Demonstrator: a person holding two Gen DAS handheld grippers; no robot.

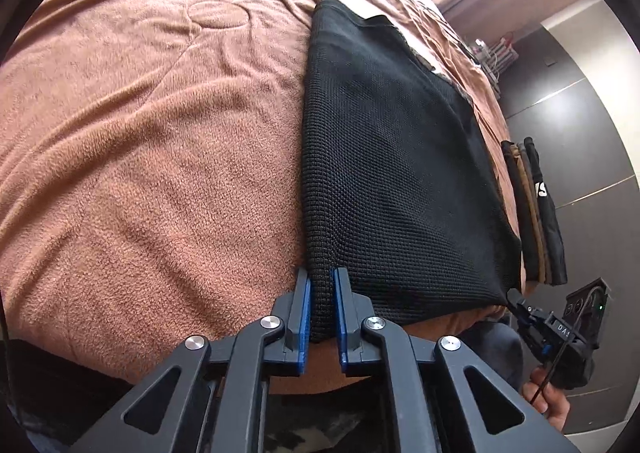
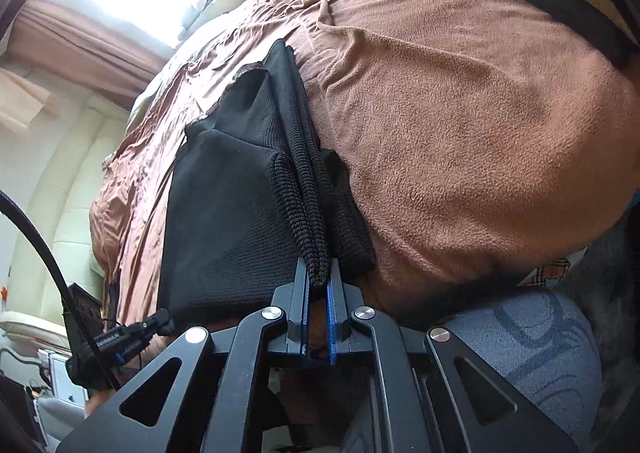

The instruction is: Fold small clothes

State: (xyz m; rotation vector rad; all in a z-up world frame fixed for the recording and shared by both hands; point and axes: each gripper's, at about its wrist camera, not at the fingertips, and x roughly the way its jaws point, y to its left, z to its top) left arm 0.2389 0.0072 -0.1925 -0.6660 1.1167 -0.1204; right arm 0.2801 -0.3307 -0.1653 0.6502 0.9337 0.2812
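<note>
Blue pads: my left gripper (image 1: 322, 293) has its blue pads (image 1: 305, 317) either side of the near left corner of the black knit garment (image 1: 392, 157); they look closed onto the cloth, with only its thickness between them.
Right fingers: my right gripper (image 2: 318, 285) is clamped on the near right corner, where several knit layers bunch into thick ribbed folds between the pads (image 2: 331, 317).
Why both corners: I hold the near edge at its two ends so that, I judge, it can be lifted evenly and carried to the far edge without sagging in the middle.
Garment: it lies flat on the brown fleece blanket (image 1: 160, 157), running from my fingers toward the far side; it already looks doubled, with a lining edge showing at the far right.
Stack: folded dark and tan clothes (image 1: 536, 213) sit just right of the garment, probably kept close for adding this one.
Other hand: from the left view the right gripper's body (image 1: 560, 329) shows at the garment's right corner, a hand (image 1: 548, 397) beneath it.
Risk: the bunched right corner may drag the fold crooked.
</note>
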